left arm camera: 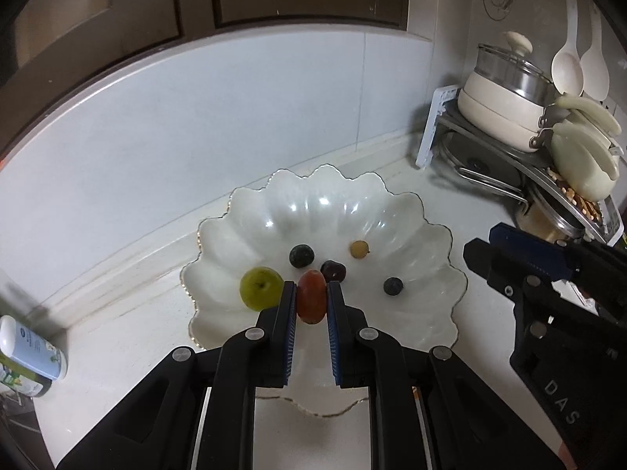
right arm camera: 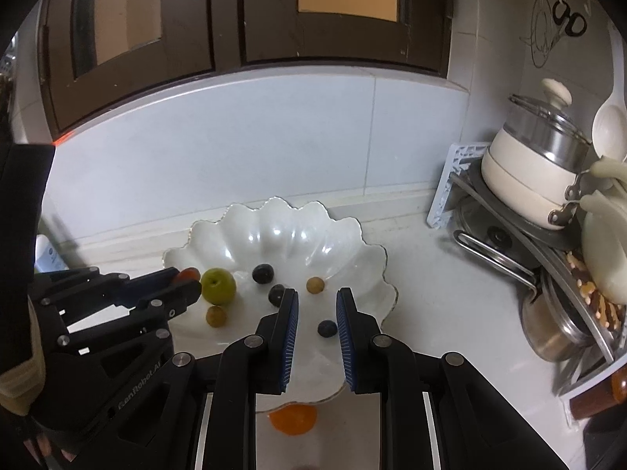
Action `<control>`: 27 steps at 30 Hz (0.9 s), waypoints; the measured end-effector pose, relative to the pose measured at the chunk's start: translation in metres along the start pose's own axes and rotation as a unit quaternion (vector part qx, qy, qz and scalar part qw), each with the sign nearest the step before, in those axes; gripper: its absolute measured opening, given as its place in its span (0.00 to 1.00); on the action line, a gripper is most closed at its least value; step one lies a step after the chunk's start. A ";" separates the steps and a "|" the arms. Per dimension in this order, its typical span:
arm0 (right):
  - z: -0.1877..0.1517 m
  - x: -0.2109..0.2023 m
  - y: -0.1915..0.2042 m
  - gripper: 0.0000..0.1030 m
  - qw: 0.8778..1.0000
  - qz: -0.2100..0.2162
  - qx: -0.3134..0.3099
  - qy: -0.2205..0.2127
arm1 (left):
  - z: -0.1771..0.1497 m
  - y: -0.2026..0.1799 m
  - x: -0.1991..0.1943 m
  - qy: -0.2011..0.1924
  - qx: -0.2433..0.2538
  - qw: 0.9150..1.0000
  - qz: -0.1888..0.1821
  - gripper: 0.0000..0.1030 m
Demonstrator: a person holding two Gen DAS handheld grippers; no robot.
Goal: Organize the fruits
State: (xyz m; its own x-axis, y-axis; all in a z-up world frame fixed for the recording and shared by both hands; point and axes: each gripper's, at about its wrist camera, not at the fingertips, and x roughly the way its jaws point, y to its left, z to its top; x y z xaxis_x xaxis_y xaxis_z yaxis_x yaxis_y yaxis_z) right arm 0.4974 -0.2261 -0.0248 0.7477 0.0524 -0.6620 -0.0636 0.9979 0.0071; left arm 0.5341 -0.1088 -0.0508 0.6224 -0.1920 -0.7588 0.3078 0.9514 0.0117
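Left gripper (left arm camera: 310, 299) angled down over near side of scalloped bowl (left arm camera: 423, 211), fingers (left arm camera: 286, 333) clamped on red fruit (left arm camera: 311, 300). Right gripper (right arm camera: 316, 337) pitched down over bowl's near rim, fingers closed, empty. Beyond: green fruit (left arm camera: 260, 288), dark grapes (left arm camera: 301, 255) inside bowl on bench (left arm camera: 450, 356).
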 end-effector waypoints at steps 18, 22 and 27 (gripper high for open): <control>-0.009 -0.005 -0.005 0.22 1.000 0.003 0.000 0.004 | -0.009 -0.001 -0.016 -0.004 -0.006 1.000 0.011 0.44; -0.016 -0.019 -0.009 0.22 1.000 -0.003 0.008 -0.005 | -0.014 -0.002 -0.032 -0.023 -0.002 1.000 0.008 0.44; -0.027 -0.044 -0.012 0.25 0.999 -0.019 0.011 -0.025 | -0.021 -0.008 -0.056 -0.047 0.009 0.999 0.001 0.44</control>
State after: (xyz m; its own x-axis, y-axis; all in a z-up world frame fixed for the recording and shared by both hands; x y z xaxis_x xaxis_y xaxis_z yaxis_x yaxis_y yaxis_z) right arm 0.4474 -0.2410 -0.0161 0.7808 0.0156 -0.6246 -0.0199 0.9998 0.0000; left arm 0.4818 -0.1004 -0.0217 0.6872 -0.2117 -0.6949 0.3180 0.9478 0.0257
